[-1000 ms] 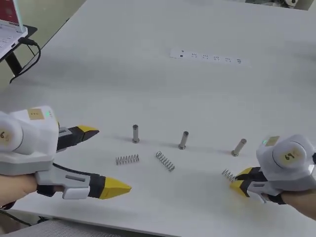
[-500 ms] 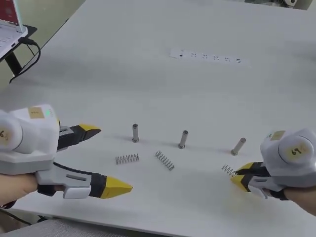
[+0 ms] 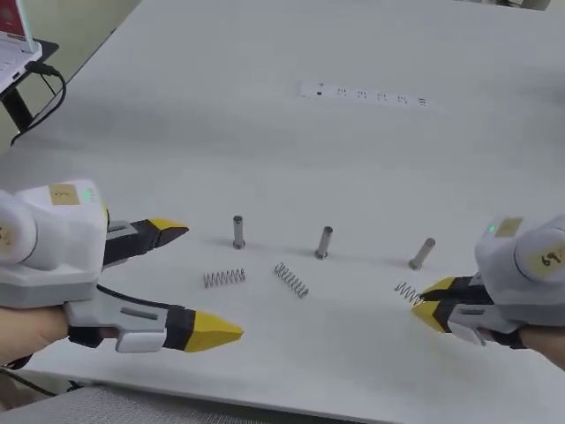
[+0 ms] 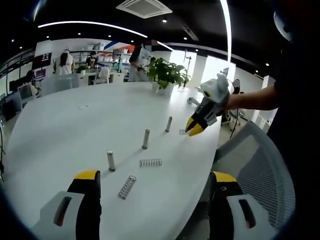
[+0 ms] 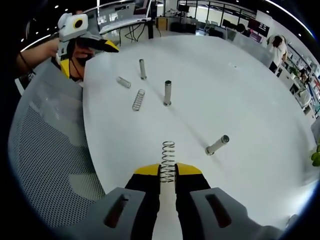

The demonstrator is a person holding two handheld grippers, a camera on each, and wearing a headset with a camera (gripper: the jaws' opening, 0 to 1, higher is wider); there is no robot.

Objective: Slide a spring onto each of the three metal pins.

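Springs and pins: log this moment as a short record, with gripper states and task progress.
pins: left pin, middle pin, right pin, in a row on the table, all bare
loose springs: left spring, middle spring, lying in front of the pins
right gripper: shut on the right spring
left gripper: open, holding nothing
progress: no spring on a pin yet
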